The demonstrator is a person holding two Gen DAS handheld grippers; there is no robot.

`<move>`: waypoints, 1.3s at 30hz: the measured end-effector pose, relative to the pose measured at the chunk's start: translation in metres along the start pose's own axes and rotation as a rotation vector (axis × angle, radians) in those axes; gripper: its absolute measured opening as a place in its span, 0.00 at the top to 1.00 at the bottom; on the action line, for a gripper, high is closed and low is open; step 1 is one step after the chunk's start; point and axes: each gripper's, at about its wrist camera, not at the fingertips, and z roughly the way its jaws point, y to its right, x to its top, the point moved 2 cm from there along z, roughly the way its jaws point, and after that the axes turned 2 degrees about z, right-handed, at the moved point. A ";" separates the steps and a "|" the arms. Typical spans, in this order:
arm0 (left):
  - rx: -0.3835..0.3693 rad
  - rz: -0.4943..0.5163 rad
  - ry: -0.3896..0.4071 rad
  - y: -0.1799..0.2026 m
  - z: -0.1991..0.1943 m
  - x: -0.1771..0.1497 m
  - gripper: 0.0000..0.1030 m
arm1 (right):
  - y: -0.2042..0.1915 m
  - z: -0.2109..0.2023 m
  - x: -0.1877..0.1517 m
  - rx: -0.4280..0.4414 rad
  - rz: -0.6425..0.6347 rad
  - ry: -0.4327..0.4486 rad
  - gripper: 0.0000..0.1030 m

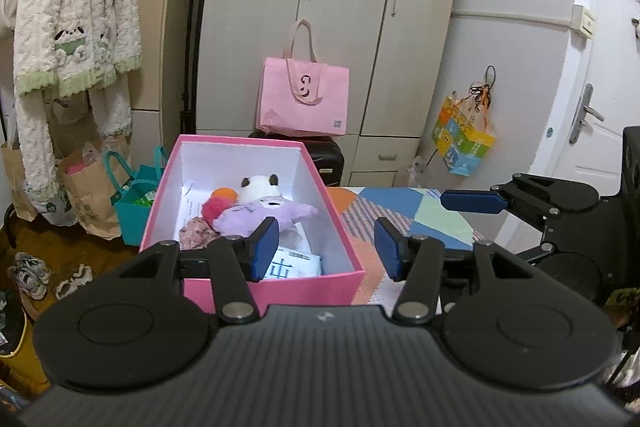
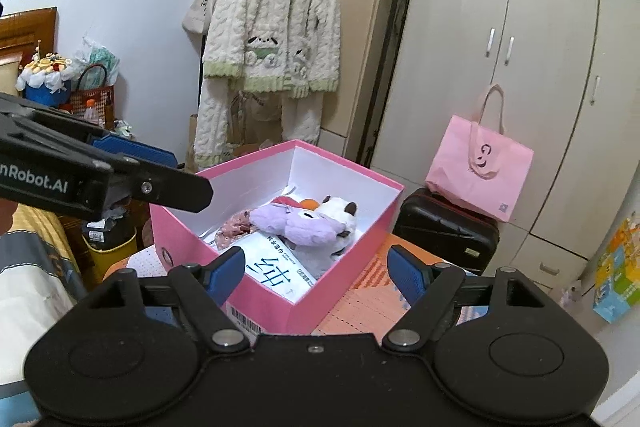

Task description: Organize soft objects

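Observation:
A pink box (image 1: pixel 280 287) (image 2: pixel 188 239) with white inner walls stands on a patchwork cloth. Inside lie a purple plush (image 1: pixel 260 217) (image 2: pixel 298 225), a white plush with dark ears (image 1: pixel 260 187) (image 2: pixel 340 209), a red and an orange ball (image 1: pixel 214 207), a floral fabric piece (image 1: pixel 192 233) (image 2: pixel 232 227) and a white tissue pack (image 1: pixel 296 265) (image 2: pixel 276 263). My left gripper (image 1: pixel 326 249) hovers open over the box's near right corner with nothing between its pads. My right gripper (image 2: pixel 316 273) is open and empty above the box's near edge. In the right wrist view the left gripper's fingers (image 2: pixel 132 155) reach in from the left.
A pink tote bag (image 1: pixel 302 95) (image 2: pixel 480 171) rests on a black suitcase (image 2: pixel 444 231) before the wardrobe (image 1: pixel 340 7). A fluffy white robe (image 2: pixel 272 39) hangs on a rack. Paper and teal bags (image 1: pixel 132 203) stand on the floor to the left, and shoes (image 1: pixel 32 275) lie there.

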 end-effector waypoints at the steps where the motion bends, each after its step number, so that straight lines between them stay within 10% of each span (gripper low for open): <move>1: -0.003 0.001 -0.001 0.002 -0.001 -0.002 0.49 | 0.001 -0.002 -0.001 -0.002 0.005 -0.003 0.20; 13: -0.037 0.020 -0.028 0.020 -0.004 -0.018 0.44 | 0.022 -0.026 -0.029 -0.079 0.131 -0.015 0.19; 23: -0.102 0.013 -0.048 0.038 -0.001 -0.030 0.03 | 0.031 -0.044 -0.047 -0.155 0.198 -0.012 0.10; 32: 0.108 -0.053 -0.115 0.037 0.015 -0.032 0.00 | 0.034 -0.039 -0.062 -0.218 0.241 -0.083 0.00; 39: 0.290 0.028 -0.006 0.038 0.015 -0.039 0.00 | 0.043 -0.043 -0.071 -0.267 0.323 -0.138 0.00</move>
